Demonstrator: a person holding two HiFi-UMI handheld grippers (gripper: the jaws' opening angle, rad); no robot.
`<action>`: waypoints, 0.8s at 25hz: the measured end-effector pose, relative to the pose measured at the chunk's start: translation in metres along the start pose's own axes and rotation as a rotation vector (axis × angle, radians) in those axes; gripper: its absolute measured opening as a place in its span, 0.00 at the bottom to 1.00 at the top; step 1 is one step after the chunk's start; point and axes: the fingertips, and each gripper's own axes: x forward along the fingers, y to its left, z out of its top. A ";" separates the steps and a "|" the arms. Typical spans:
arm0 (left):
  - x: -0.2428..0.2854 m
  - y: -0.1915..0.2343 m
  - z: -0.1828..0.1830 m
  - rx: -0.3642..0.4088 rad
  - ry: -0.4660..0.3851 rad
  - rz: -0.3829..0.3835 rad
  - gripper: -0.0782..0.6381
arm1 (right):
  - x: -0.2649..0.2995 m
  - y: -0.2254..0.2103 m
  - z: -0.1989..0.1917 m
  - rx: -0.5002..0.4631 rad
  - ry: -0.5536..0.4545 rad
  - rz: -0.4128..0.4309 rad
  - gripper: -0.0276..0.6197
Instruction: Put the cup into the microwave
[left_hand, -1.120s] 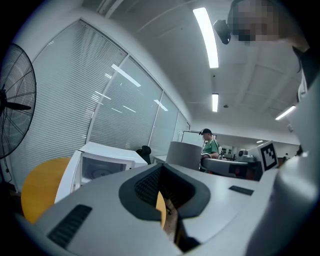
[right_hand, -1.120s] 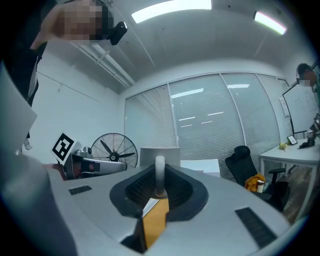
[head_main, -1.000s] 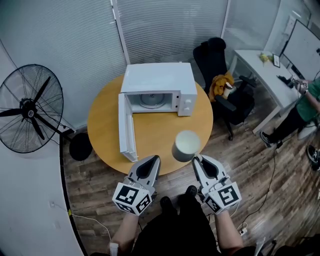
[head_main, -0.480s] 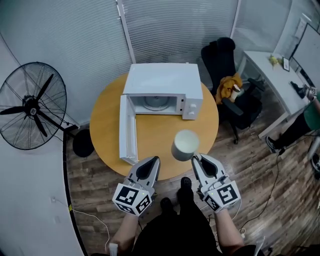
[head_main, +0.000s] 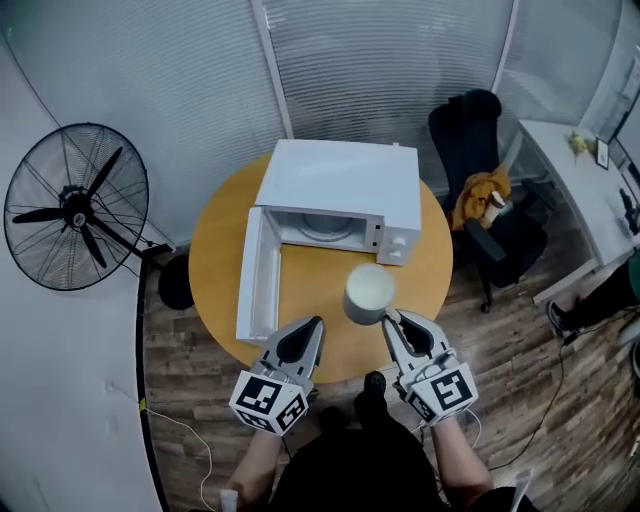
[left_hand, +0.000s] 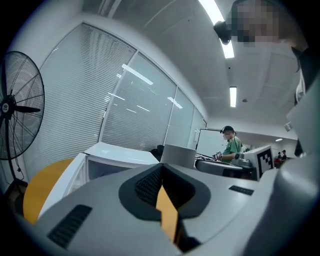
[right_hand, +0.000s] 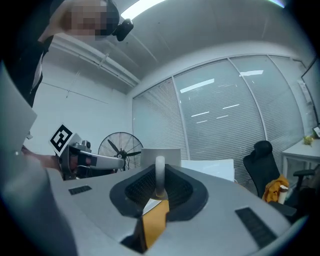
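Cup (head_main: 369, 292) pinched by its handle in your right tool (head_main: 391, 320), left tool (head_main: 315, 324) closed empty, you've drawn nearer the open microwave (head_main: 345, 180).

The head view looks steeply down on the table (head_main: 215, 262); both gripper views look level, close along their jaws, sharing the microwave (head_main: 345, 182).

Your cup (head_main: 369, 293) is pale grey-white, set against the honey-yellow round surface (head_main: 215, 262) and the plain white microwave (head_main: 345, 180). Your left gripper (head_main: 314, 323) and right gripper (head_main: 388, 318) are light grey with black-lined jaws, and their cubes (head_main: 268, 400) carry black-and-white square markers. Around you are a black fan (head_main: 75, 207), a brown plank floor (head_main: 520, 380), pale grey slatted blinds (head_main: 200, 90) and a black chair (head_main: 470, 115) holding an orange-yellow bundle (head_main: 480, 190).
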 end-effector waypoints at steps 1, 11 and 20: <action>0.005 0.002 0.002 0.000 -0.001 0.011 0.10 | 0.005 -0.005 0.001 -0.008 -0.005 0.013 0.13; 0.047 0.012 0.004 -0.011 0.001 0.129 0.10 | 0.042 -0.045 -0.004 -0.027 -0.013 0.135 0.13; 0.063 0.020 -0.007 -0.034 -0.002 0.217 0.10 | 0.064 -0.060 -0.026 -0.019 0.014 0.218 0.13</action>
